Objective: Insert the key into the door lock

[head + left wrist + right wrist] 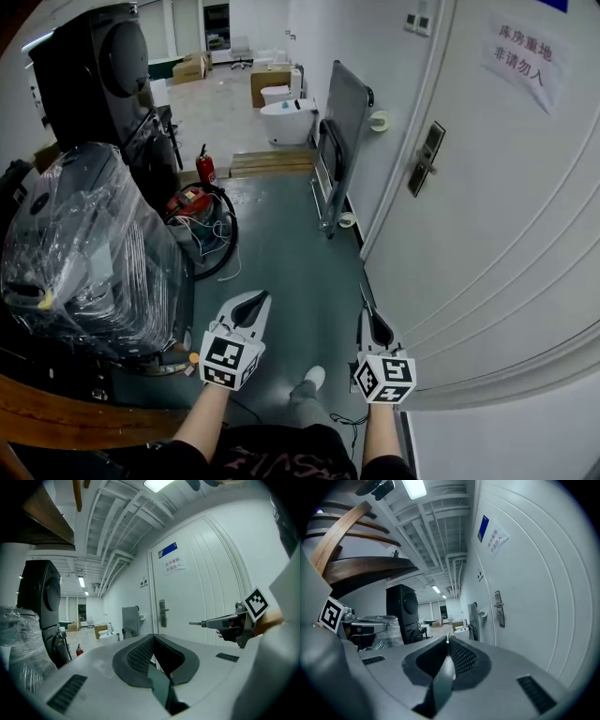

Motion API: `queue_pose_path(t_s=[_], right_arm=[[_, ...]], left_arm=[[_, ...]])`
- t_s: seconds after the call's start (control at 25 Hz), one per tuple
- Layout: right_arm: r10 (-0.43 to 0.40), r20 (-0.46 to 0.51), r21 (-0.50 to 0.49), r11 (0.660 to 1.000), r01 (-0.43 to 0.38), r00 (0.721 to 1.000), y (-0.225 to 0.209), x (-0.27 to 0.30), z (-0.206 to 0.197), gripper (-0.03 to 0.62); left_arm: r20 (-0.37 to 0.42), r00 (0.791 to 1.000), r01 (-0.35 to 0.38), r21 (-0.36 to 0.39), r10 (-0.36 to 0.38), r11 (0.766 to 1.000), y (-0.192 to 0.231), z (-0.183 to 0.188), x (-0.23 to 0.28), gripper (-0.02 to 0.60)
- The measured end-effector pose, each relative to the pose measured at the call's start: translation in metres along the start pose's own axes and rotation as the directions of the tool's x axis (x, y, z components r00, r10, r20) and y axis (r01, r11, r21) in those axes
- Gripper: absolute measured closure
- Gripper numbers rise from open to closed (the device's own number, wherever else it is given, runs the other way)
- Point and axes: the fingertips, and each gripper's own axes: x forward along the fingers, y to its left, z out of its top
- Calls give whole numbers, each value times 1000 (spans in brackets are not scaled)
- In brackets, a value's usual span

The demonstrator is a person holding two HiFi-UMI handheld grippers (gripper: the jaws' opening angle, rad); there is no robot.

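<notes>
Boxes (pixel 190 67) of brown cardboard sit far back in the open room ahead; what is in them cannot be made out. At your left, clear plastic wrap (pixel 75 244) encloses a bulky dark load, with a tall black speaker (pixel 101 70) standing behind it.

Between that wrapped load and the white door (pixel 497 244) on your right runs a lane of bare grey-green floor (pixel 281 253), and both grippers hang over its near end. Farther along, a loop of black cable (pixel 221 246) and a red fire extinguisher (pixel 204 169) lie at the lane's left edge. A grey panel (pixel 345 131) leans on the wall just past the door frame.

Your left gripper (pixel 263 297) has its fingers together at the tips with nothing between them. Your right gripper (pixel 370 316) has its fingers clamped on the key (pixel 197 623), close beside the door's face.

The key juts straight out past the fingertips, its long axis in line with the fingers. It points away from you, running alongside the door rather than into it. The door lock (pixel 427 157), a dark plate with a lever handle, sits farther ahead on the door, well apart from the key's tip.
</notes>
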Motion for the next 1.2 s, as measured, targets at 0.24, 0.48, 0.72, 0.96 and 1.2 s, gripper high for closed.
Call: queue_pose_path(t_s=[0.24,0.48,0.72,0.96,1.2], right_arm=[[-3,-30,0,1000,3,1000,-50,74,7,514],[-19,-31,5,1000,20,999,-124,150,37,514],[-23,-16,30,999,24,1000,-165,201,63,514],[-23,-4,44,999,23,1000,-175,221,69,514],[-68,3,47,997,67,998,-199,249,71,514]], left_arm=[[-31,1000,-2,-31,1,1000,21,-5,89,569],[-41,999,15,-13,-15,1000,38,18,200,569],[-42,999,35,21,-35,999,46,40,265,568],[-41,999,25,31,-24,999,62,44,292,568],[-13,997,77,49,-76,996,68,50,340,568]])
